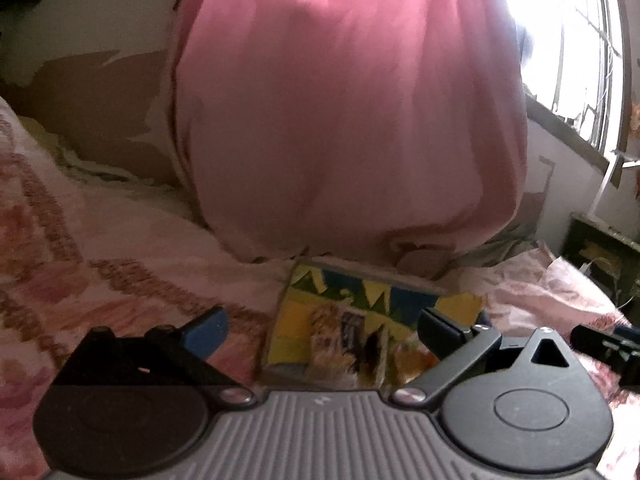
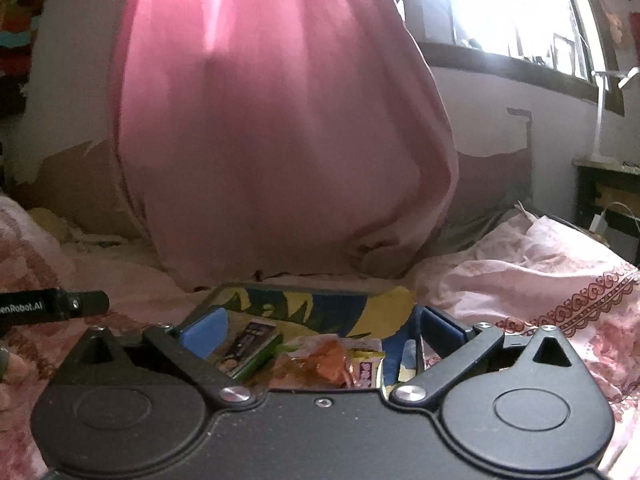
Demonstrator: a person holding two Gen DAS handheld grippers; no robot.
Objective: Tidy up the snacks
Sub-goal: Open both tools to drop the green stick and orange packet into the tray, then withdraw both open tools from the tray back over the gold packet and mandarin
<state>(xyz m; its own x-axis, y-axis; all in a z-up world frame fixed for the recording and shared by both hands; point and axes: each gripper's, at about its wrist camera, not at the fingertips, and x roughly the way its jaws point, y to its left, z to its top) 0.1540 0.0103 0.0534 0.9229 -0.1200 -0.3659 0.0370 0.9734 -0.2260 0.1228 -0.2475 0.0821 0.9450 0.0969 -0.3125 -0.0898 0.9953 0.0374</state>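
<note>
Both grippers, left gripper [image 1: 320, 330] and right gripper [image 2: 320, 330], gape empty above the snack box [image 2: 304, 300]; loose packets [image 2: 332, 360] just ahead could spill if nudged.

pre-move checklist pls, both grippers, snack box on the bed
1. Left gripper open, nothing between its fingers: ok.
2. Right gripper open, holding nothing: ok.
3. Snack box resting on the bedspread: ok.
4. Green packet and orange packet inside the box: ok.
5. All snacks sorted: cannot tell, the gripper body hides the box's near part.
6. Pink curtain close behind the box, could snag: not ok.
</note>
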